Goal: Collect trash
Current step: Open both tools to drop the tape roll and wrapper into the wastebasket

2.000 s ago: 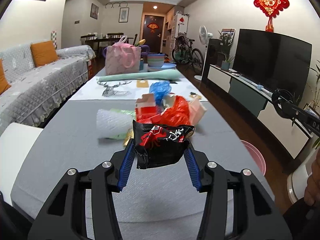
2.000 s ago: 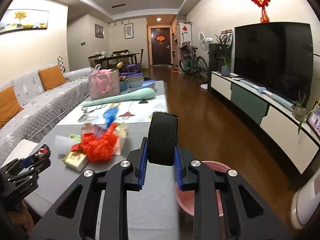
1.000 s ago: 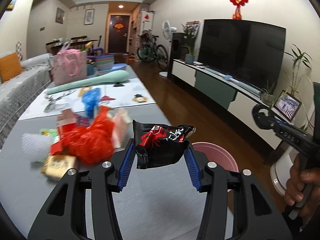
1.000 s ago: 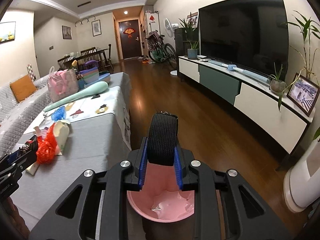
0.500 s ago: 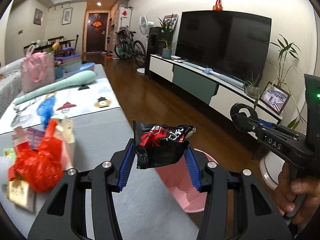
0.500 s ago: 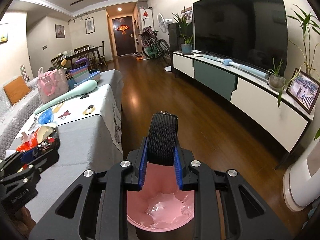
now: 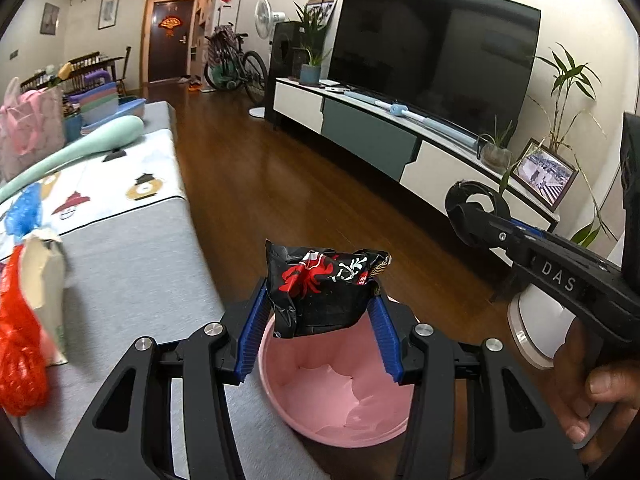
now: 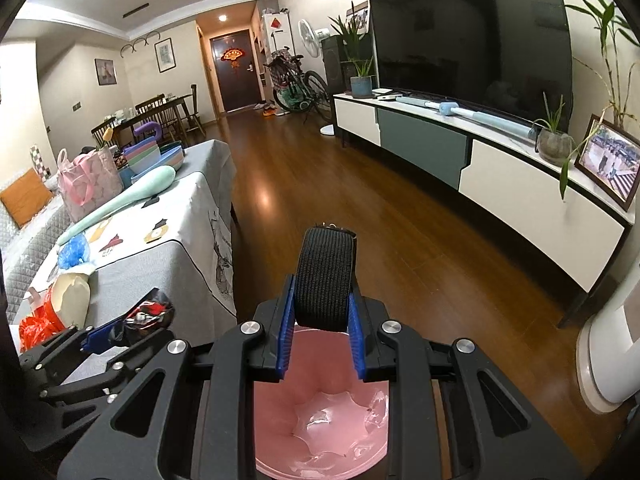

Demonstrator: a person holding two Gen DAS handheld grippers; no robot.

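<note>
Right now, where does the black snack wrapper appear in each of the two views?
Left wrist view: black snack wrapper at centre, clamped in the left gripper, above the pink bin.
Right wrist view: low at left, beside the table edge.
Shared landmark: the pink bin.

The bin (image 7: 340,408) stands on the floor just beside the table (image 7: 132,280), to its right, and under both grippers. The left gripper (image 7: 320,320) holds a wrapper (image 7: 320,292) above the bin, and the right gripper (image 8: 322,320) holds a strap (image 8: 325,276) above it too. On the table, left of the wrapper, lies a trash pile (image 7: 28,312); the TV cabinet (image 8: 500,184) stands across the floor on the right.
</note>
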